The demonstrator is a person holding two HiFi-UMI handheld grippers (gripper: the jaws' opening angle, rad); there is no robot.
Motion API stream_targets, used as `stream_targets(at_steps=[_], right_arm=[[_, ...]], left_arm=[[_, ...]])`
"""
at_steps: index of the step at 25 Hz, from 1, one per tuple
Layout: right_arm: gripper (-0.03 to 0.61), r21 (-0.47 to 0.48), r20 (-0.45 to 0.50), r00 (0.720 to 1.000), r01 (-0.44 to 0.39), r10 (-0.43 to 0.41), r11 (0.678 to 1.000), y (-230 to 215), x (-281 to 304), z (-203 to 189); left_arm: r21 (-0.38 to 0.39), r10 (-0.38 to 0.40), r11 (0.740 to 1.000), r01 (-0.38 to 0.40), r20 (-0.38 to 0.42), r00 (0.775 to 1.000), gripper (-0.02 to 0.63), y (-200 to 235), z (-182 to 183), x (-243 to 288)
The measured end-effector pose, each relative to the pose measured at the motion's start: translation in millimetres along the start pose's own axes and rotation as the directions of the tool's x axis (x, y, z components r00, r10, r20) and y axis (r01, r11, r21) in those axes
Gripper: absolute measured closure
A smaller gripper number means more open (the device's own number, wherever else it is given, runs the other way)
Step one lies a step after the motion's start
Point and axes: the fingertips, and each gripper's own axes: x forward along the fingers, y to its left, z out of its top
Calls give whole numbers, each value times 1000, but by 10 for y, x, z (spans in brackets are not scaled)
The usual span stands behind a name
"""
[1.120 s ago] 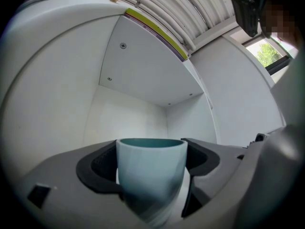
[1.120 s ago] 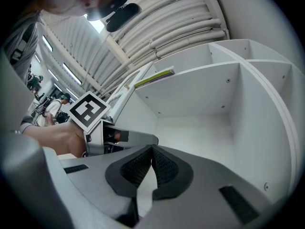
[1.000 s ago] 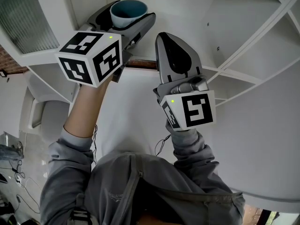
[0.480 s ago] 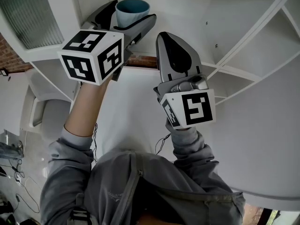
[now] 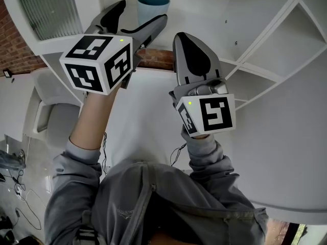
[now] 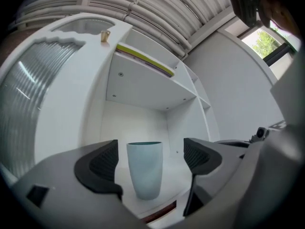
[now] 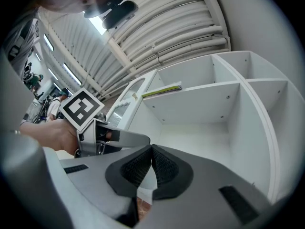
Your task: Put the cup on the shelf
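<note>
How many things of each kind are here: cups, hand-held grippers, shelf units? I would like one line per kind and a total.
Light blue handleless cup: 1
Grey hand-held grippers: 2 (left hand-held gripper, right hand-held gripper)
White shelf unit: 1
Total: 4

The cup (image 5: 153, 6) stands upright on the shelf (image 5: 204, 14), in a compartment with a wall at its left and a board above. The left claw (image 5: 139, 17) lies just before it, one jaw to either side, touching neither. The right claw (image 5: 188, 40) lies beside the left one, on its right.
</note>
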Motion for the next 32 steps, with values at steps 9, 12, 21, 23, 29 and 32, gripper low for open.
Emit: stream_targets(at_steps=[9,12,21,23,29,32], right_arm=[[551,2,-13,1000,22,-22,1000,429,-151,160],[552,-1,-19,999,47,-47,999,580,-212,178],[551,-13,-89,979,182,-182,983,835,-619,34],[551,-14,-109,971,213,-214,977,863,-741,-63],[551,-18,-166,946,280,-279,960,941,-1097,-414],[551,-27,-199,942,271,-271,962,1016,-1236,-626]], left_arm=[[25,8,1000,-8,10,1000,544,2,-10,-671],[56,19,998,-19,12,1000,604,6,-76,-895],[72,40,997,-39,-9,999,606,-86,-518,-1559],[84,40,996,-38,-14,999,606,-112,-630,-1653],[93,69,994,-63,-66,995,607,-207,-1050,-1871],[79,81,994,-73,-91,993,607,-308,-1284,-1932]])
